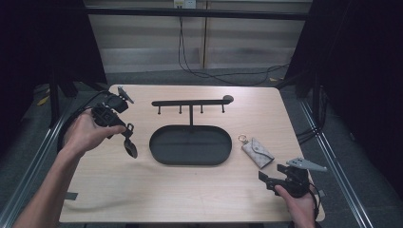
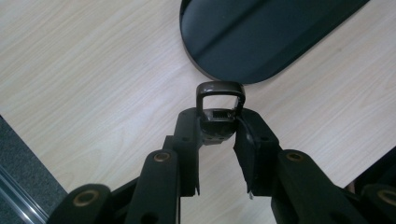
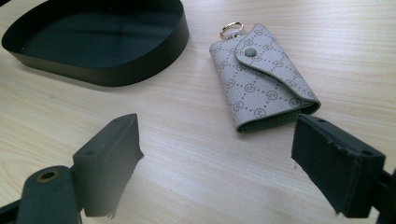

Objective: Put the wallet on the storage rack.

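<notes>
My left gripper [image 1: 126, 130] hangs over the table's left side, just left of the black oval tray [image 1: 190, 159], held by a hand. It is shut on a dark key fob [image 2: 219, 122] whose square loop sticks out past the fingertips; in the high view the key fob [image 1: 130, 147] hangs below the jaws. A grey patterned key pouch [image 3: 264, 79] with a snap flap and a gold ring [image 3: 232, 29] lies right of the tray. Just short of the key pouch [image 1: 257, 152], my right gripper [image 3: 219, 154] stands open near the table's front right; nothing is between its pads.
Behind the tray rises a black stand with a hook bar [image 1: 190, 102] carrying several small hooks. The tray's wall [image 3: 140, 70] is low and nothing lies inside. Bare wood spreads across the front [image 1: 180, 194]. The right gripper [image 1: 273, 183] is close to the table's front right corner.
</notes>
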### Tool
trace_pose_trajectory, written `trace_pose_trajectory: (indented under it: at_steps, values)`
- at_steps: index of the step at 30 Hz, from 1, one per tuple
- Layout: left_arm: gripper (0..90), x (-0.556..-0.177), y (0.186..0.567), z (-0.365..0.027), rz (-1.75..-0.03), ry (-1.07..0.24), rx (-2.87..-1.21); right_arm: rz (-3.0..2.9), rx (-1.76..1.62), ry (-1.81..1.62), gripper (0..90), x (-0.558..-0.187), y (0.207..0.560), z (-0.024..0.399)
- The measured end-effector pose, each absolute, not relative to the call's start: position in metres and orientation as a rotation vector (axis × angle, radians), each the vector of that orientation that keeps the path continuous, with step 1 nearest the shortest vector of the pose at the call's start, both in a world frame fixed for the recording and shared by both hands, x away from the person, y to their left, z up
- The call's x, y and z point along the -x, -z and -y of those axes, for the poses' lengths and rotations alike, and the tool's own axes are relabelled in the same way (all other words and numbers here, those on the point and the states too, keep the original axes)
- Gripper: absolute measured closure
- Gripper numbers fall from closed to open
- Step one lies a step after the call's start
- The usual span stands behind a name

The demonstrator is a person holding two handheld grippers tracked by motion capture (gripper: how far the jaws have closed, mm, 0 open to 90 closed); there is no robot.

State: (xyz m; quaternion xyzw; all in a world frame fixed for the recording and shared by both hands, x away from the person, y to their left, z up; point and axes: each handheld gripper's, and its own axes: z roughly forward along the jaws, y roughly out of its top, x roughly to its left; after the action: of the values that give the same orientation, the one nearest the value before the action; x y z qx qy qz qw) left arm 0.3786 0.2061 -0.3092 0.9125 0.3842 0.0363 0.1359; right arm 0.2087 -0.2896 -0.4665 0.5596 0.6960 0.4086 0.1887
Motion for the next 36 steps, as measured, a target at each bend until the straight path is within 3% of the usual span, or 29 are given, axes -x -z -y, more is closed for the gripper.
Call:
trace_pose_trajectory:
  at_steps: [36]
  values:
    - [70.7, -0.413, 0.297, -0.155, -1.073, -0.013, -2.732, -1.976, -1.565, -1.162, 15.1, -0.208, 0.467, 0.291]
